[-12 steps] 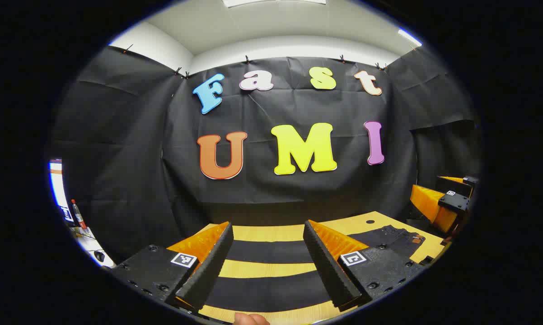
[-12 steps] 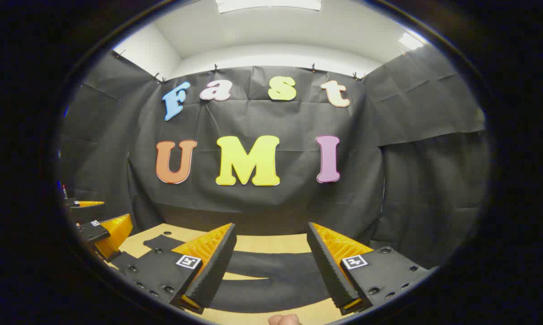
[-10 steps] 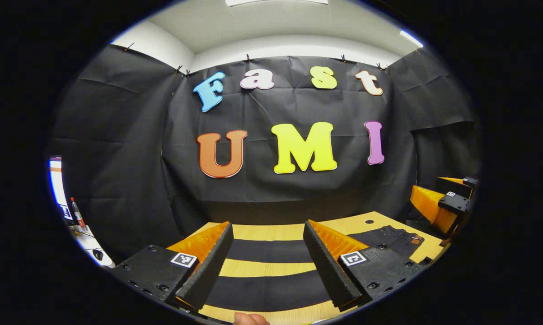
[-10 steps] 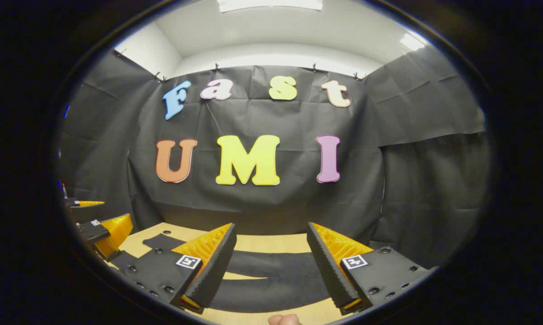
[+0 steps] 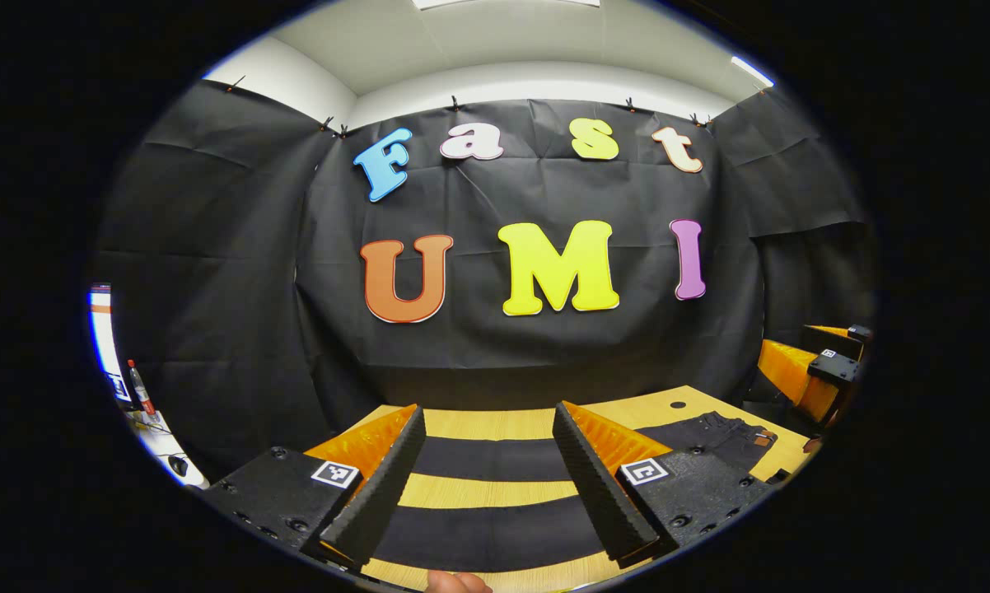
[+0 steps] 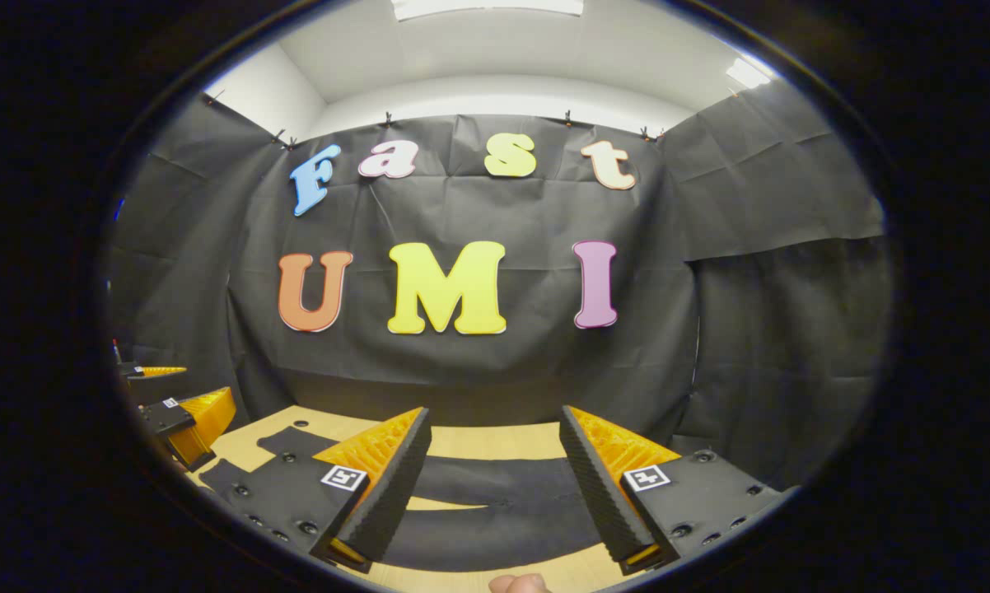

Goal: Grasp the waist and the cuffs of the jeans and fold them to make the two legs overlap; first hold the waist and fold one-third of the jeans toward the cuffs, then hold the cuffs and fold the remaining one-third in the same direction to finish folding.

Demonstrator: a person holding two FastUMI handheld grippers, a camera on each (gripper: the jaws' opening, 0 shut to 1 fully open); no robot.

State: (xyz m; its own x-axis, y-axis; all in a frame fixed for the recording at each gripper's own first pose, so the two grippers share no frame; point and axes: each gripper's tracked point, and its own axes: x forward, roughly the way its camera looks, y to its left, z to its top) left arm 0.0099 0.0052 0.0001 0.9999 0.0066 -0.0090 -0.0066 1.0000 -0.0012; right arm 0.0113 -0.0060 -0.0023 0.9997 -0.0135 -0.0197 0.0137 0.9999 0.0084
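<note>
Jeans (image 5: 495,535): we see them flat, legs apart on the table (image 5: 487,490); no fold made.
Left gripper (image 5: 487,482): wide, empty.
Right gripper (image 6: 491,486): wide, empty.
Remaining: we judge everything.

Left gripper (image 5: 488,486) and right gripper (image 6: 495,494): each has two ribbed wedge fingers on black screw-studded blocks bearing small square black-and-white markers; a fingertip shows below each
</note>
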